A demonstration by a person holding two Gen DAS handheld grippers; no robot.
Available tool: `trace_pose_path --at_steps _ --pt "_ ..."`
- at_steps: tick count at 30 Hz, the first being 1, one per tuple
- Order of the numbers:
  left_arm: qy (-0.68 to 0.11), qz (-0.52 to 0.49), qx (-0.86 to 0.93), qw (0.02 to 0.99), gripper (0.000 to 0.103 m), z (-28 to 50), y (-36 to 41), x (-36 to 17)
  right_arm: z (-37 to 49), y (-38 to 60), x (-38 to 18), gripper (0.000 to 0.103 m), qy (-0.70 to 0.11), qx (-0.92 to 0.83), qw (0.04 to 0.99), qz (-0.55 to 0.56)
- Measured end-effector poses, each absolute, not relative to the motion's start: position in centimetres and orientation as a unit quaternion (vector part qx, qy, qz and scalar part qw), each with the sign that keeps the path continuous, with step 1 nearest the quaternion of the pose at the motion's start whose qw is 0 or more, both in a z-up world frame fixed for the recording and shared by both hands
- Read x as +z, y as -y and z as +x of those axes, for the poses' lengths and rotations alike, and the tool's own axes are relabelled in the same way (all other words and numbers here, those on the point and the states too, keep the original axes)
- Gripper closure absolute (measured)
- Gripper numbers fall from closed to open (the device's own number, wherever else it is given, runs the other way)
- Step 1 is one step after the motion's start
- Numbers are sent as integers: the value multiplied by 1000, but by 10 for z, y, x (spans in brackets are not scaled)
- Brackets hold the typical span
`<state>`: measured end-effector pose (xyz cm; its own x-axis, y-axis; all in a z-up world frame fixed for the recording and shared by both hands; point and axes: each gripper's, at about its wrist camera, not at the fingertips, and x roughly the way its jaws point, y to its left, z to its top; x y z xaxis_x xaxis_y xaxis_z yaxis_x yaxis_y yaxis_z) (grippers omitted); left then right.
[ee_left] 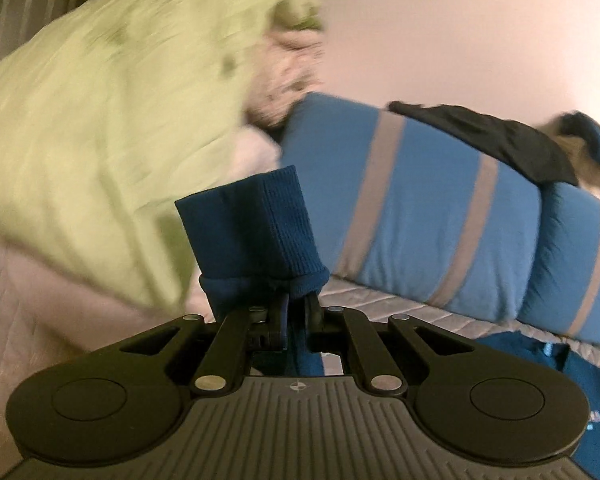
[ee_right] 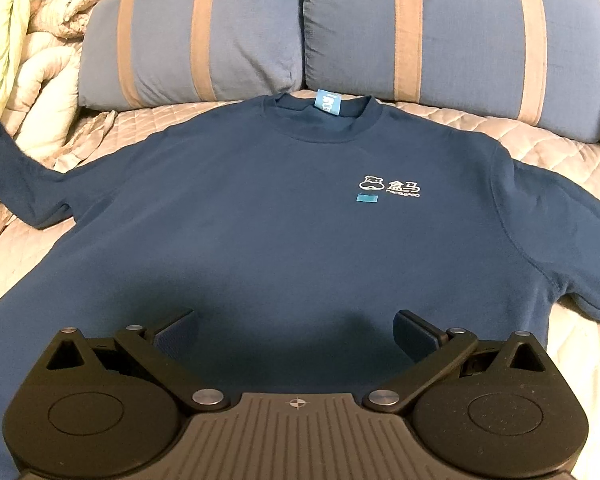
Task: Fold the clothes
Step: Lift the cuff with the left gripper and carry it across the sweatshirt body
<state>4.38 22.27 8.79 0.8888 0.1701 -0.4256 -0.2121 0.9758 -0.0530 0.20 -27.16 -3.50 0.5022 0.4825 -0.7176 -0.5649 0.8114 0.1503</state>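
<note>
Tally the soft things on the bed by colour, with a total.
Dark blue: 1, the sweatshirt
Blue with tan stripes: 2, the pillows
Pale green: 1, the quilt
Black: 1, the cloth
Total: 5

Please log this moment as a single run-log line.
left tongs: shut on sleeve cuff | right tongs: open above sweatshirt | sweatshirt: flat on bed

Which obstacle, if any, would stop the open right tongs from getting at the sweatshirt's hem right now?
Probably none. The right tongs hang open above the sweatshirt, which lies flat on the bed cover. Nothing lies between them and the fabric below, though the hem itself is hidden.
</note>
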Motion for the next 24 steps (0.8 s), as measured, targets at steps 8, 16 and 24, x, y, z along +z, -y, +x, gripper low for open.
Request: trace_pose_path --at_steps 8,16,24 --pt "-192 22 27 981 96 75 -142 93 2 274 -35 0 -395 301 867 -46" --pt "-166 82 -61 981 96 97 -33 71 3 275 -36 0 -394 302 867 -42" --pt "-162 143 -194 957 85 91 79 35 8 278 -39 0 -405 302 863 -27"
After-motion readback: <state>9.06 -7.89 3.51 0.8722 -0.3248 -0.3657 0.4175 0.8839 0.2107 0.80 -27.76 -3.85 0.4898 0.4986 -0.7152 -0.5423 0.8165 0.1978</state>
